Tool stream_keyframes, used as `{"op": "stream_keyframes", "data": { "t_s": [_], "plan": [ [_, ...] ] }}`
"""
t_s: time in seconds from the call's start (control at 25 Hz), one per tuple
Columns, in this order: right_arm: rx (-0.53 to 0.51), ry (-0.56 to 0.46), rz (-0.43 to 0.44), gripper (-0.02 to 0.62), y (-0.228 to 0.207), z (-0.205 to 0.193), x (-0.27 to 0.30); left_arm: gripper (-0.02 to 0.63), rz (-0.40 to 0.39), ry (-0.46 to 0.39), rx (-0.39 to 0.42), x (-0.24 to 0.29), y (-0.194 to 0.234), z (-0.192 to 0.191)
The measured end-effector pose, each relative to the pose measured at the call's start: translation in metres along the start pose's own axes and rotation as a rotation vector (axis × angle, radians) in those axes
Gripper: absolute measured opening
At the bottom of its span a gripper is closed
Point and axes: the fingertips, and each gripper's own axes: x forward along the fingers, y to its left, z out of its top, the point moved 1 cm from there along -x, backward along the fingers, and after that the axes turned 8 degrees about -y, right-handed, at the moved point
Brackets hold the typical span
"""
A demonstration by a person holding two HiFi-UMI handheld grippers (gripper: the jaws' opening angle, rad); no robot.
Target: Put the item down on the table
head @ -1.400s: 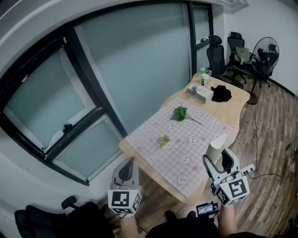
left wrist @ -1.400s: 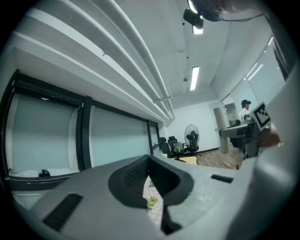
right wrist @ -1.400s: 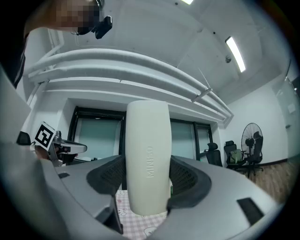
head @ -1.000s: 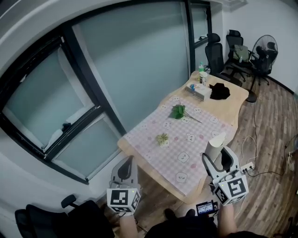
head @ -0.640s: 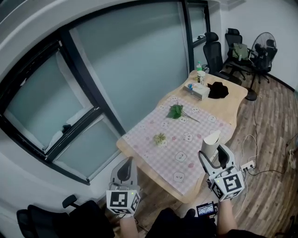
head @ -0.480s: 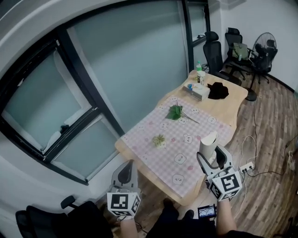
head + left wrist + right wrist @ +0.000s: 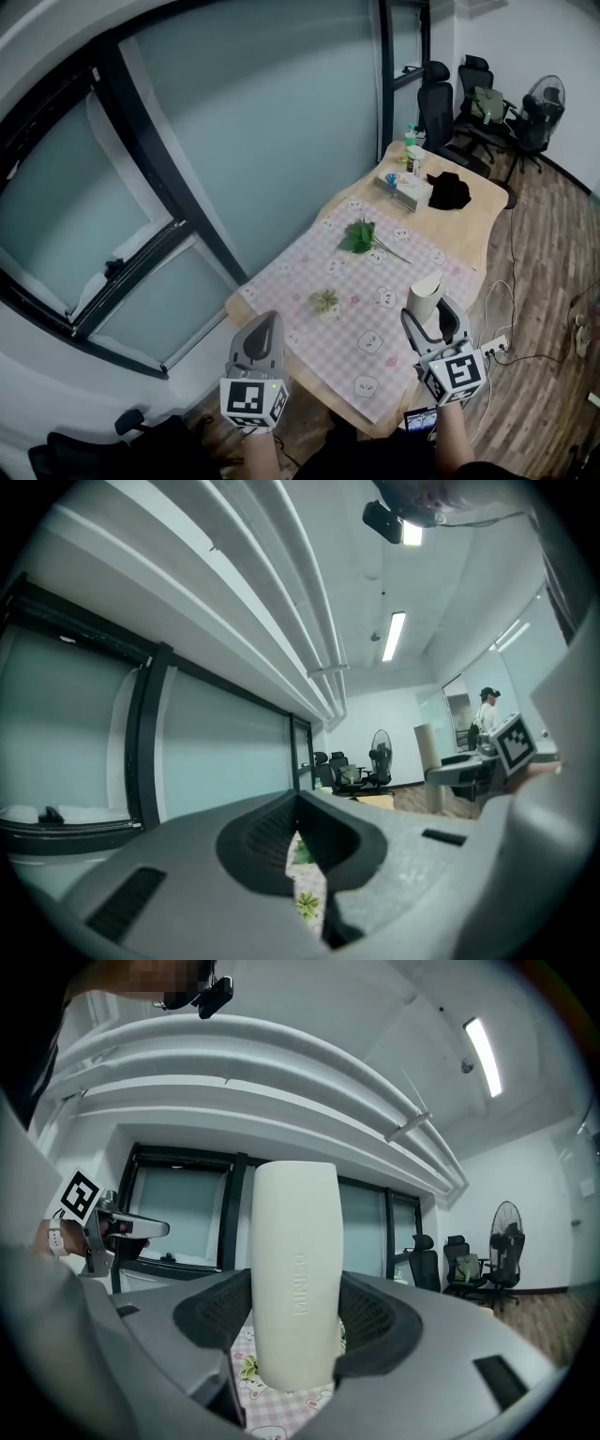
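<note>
A tall white cylinder (image 7: 427, 296) stands upright between the jaws of my right gripper (image 7: 429, 321), which is shut on its lower part. It sits at the near right edge of the wooden table (image 7: 469, 220), by the pink checked cloth (image 7: 328, 277). The right gripper view shows the cylinder (image 7: 295, 1269) filling the middle, with my right gripper (image 7: 295, 1324) pinching it from both sides. My left gripper (image 7: 264, 328) hangs by the table's near left corner. In the left gripper view my left gripper (image 7: 305, 860) is shut, with only a sliver of cloth showing between the jaws.
On the cloth lie a small plant (image 7: 325, 301) and a green leafy sprig (image 7: 361, 234). At the table's far end are a tissue box (image 7: 403, 190), a black cap (image 7: 450, 192) and bottles (image 7: 412, 155). Office chairs (image 7: 436, 94), a fan (image 7: 548, 98), a floor power strip (image 7: 494, 345).
The right gripper with the cylinder has drifted slightly left, closer to the table's near edge. The left gripper sits a little higher, nearer the table corner. Both grips are unchanged.
</note>
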Motion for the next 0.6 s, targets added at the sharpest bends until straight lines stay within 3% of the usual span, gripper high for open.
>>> {"op": "stream_keyframes", "data": {
  "t_s": [0.44,0.6],
  "plan": [
    [0.045,0.026,0.029,0.298,-0.021,-0.034,0.044,0.0,0.047,0.027,-0.031,0.035,0.003,-0.017],
    [0.049,0.123,0.041,0.298,-0.027,-0.082,0.063,0.0,0.064,0.037,-0.03,0.037,0.008,-0.018]
  ]
}}
